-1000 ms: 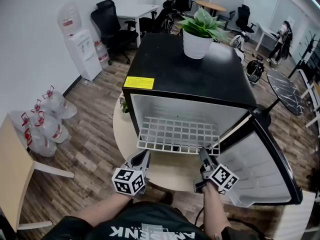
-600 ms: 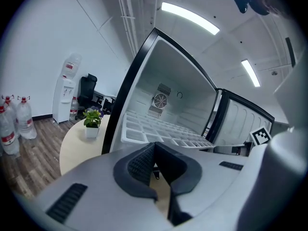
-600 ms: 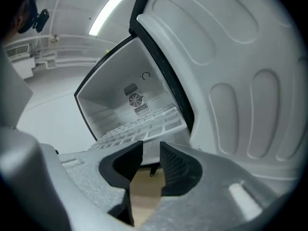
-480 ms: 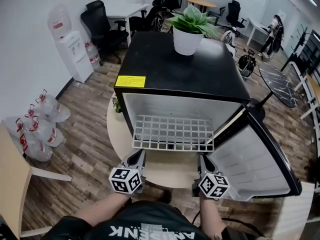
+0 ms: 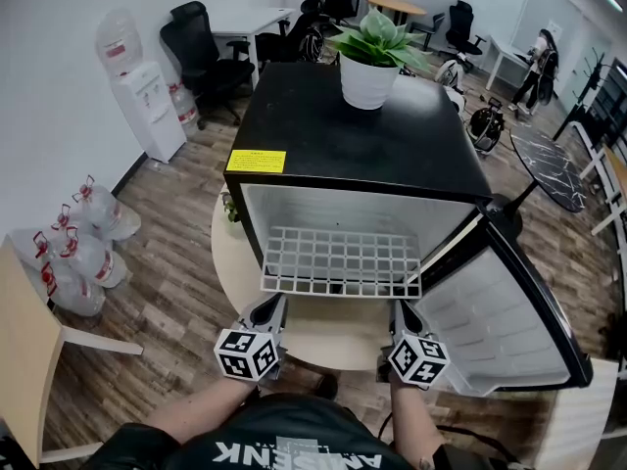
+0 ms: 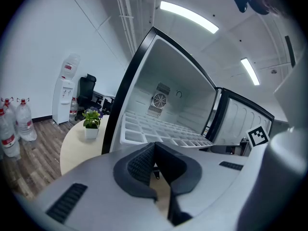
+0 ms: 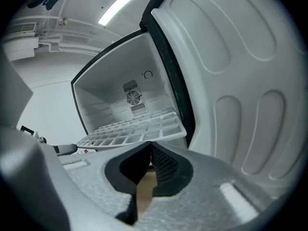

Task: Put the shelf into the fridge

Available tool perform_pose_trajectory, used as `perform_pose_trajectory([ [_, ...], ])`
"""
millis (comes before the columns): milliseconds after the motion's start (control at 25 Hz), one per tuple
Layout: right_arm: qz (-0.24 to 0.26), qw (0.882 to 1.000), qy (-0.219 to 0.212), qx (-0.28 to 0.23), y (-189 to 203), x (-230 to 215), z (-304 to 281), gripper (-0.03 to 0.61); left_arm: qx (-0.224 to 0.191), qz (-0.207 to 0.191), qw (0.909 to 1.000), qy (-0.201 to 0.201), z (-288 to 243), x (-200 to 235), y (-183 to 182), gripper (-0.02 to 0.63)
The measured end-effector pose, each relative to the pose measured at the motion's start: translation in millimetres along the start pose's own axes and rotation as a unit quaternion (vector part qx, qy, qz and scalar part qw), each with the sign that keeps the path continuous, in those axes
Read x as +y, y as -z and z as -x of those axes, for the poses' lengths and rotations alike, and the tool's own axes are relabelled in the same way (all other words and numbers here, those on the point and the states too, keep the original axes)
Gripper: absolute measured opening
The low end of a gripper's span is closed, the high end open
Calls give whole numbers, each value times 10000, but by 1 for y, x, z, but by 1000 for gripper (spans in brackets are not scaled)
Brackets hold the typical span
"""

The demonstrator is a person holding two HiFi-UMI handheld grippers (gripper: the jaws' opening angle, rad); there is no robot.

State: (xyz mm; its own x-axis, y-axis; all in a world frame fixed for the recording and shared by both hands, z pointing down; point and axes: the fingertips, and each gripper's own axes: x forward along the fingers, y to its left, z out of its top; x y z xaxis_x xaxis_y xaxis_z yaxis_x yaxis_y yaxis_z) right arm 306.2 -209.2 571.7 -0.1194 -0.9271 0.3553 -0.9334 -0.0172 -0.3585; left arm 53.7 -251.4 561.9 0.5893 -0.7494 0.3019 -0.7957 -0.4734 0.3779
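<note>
A white wire shelf (image 5: 341,260) lies level in the open black fridge (image 5: 362,135), its front part sticking out over the round table. My left gripper (image 5: 271,306) is shut, tips at the shelf's front left corner; the pads (image 6: 142,163) meet just before the shelf (image 6: 159,131) rim. My right gripper (image 5: 403,309) has just been closing and is shut at the front right corner. In the right gripper view the tips (image 7: 150,146) meet under the shelf (image 7: 134,129) edge, with nothing seen between them. Whether either tip touches the rim I cannot tell.
The fridge door (image 5: 500,331) stands open to the right, close beside my right gripper. A potted plant (image 5: 367,76) sits on the fridge top and a small plant (image 5: 230,207) on the round table (image 5: 235,262). Left of it are water bottles (image 5: 83,233), a dispenser (image 5: 142,96) and a wooden table (image 5: 24,331).
The right gripper's jaws went from open to shut and the gripper rolled about its own axis. The left gripper and the shelf stayed where they were.
</note>
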Motion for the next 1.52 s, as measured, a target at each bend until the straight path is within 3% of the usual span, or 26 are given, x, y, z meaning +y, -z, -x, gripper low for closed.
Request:
perform_pose_trajectory([
  [360,84,9999,-77,-39,-17,1,-11,8,-191,-51,9998,-42,-11,0,-17,2],
  [1080,40,10000,-73,28,-41,-8,-51,8,-194,-244,9994,-151,-52,11,-40,2],
  [1520,-73,9999,114,22,-51,-8,-79,8,-183,-328,9989,-288,-74,26,-51,2],
])
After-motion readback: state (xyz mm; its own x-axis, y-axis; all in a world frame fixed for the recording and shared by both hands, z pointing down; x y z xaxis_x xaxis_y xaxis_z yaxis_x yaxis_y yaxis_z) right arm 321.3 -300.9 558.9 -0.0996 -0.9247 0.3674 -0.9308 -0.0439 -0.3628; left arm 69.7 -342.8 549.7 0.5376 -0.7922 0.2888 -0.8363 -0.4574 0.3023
